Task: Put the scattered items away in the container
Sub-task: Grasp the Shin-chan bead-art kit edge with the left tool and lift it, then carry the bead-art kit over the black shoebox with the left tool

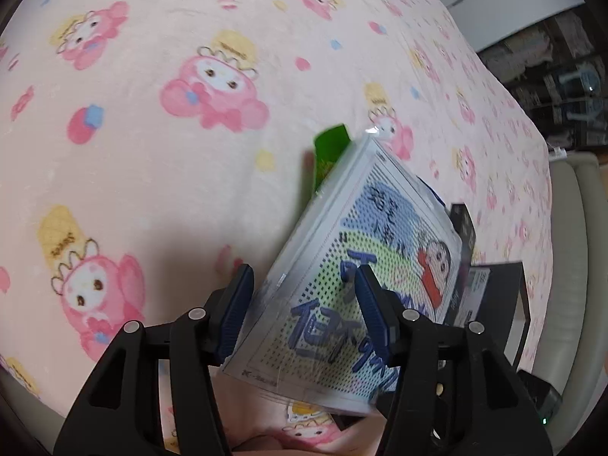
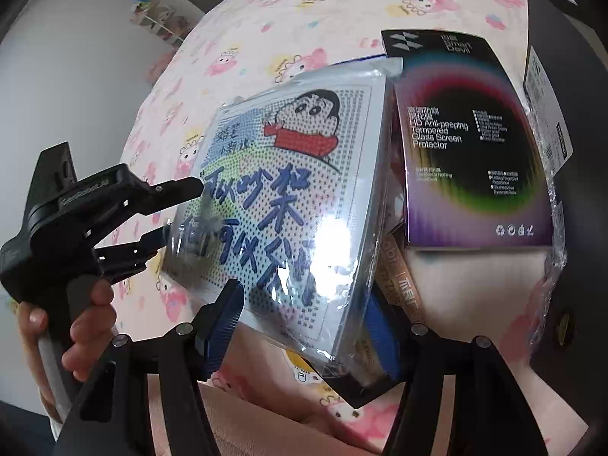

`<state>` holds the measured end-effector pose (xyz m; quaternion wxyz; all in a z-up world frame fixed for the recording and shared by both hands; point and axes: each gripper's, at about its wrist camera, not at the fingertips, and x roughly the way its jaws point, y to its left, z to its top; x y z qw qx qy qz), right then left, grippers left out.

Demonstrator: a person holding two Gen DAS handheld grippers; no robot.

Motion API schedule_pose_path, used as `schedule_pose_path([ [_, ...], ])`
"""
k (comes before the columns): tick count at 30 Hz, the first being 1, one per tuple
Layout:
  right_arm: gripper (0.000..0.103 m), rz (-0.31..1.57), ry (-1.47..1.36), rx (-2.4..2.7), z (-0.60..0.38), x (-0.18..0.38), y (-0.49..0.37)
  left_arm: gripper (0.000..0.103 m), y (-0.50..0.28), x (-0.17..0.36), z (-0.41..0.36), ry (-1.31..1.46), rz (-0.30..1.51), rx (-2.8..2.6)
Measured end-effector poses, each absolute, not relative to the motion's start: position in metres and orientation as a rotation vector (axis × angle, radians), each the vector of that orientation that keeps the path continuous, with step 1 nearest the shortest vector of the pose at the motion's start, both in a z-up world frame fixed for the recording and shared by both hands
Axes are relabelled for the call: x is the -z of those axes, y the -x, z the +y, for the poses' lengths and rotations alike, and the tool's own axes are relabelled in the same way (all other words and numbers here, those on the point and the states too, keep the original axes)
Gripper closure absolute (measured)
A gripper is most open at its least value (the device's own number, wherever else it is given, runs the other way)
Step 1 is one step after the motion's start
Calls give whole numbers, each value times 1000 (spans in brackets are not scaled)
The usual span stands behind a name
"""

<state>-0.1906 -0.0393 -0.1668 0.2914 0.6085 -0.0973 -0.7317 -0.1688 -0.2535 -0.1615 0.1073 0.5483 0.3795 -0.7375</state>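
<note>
On the pink cartoon blanket [image 1: 152,174], both hand-held grippers, left [image 1: 304,304] and right [image 2: 307,326], stand released around the plastic-wrapped cartoon card [image 2: 288,190].

Tilted cartoon bead-art packet [image 2: 288,205] leans against boxes [image 2: 471,144].

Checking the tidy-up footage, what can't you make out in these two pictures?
- Container: right wrist view, cut off by edge and hidden behind the screen protector box.
- Green item: left wrist view, blurred, mostly behind the cartoon packet.
- Left tongs: contact with packet unclear.
</note>
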Motion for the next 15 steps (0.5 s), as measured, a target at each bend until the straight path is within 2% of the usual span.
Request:
schedule_pose_path([
  [3, 43, -252, -1653, 1980, -43, 178, 205, 45, 178, 175, -247, -1710, 1113, 2148],
  [8, 42, -300, -1680, 1967, -40, 182, 208, 39, 177, 167, -230, -1758, 1030, 2206],
  [15, 43, -306, -1643, 1997, -15, 167, 200, 39, 169, 167, -246, -1654, 1127, 2205],
])
